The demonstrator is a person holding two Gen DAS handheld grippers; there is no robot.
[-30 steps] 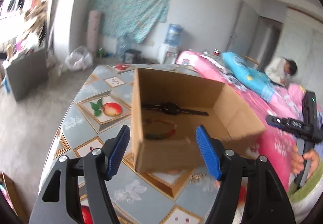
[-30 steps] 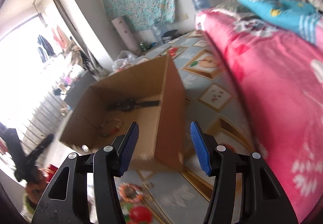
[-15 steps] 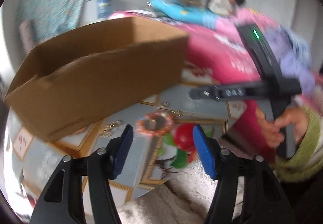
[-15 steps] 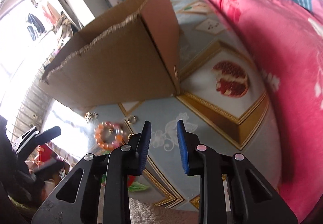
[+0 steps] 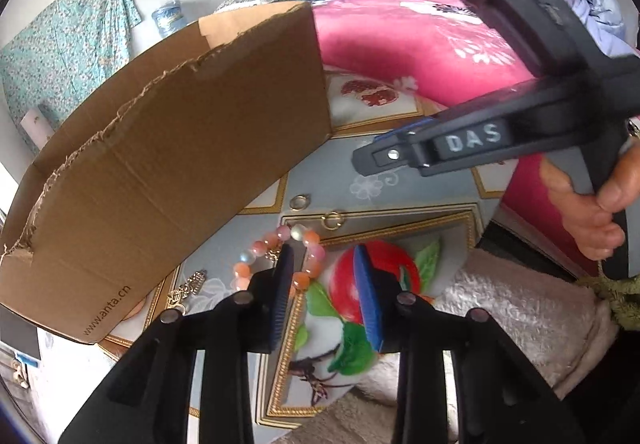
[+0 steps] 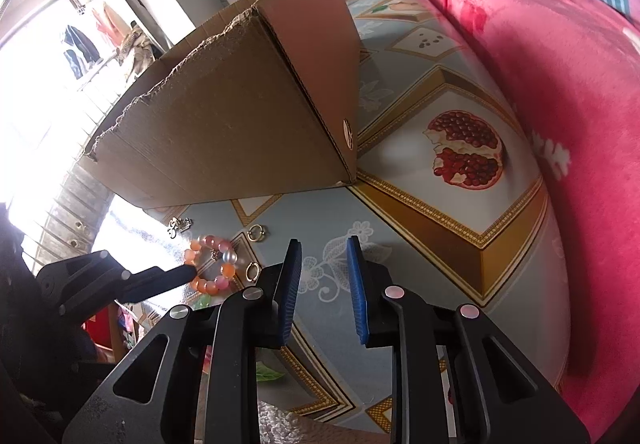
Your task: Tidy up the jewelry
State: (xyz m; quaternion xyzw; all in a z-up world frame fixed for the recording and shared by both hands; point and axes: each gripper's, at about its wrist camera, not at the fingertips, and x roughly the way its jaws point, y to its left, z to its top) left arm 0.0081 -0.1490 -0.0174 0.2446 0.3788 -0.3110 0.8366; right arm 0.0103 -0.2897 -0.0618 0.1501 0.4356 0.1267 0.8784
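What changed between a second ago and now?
Both grippers dropped from looking into the box to the tabletop in front of it. The left gripper swung over the bead bracelet, jaws closing around its near side. The right gripper narrowed over bare table, holding nothing. Box, bracelet and rings stayed put.

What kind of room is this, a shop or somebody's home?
Most likely a lived-in home: a pink blanket heaped beside a fruit-patterned table, clothes hanging by the window, and a water jug against the wall.
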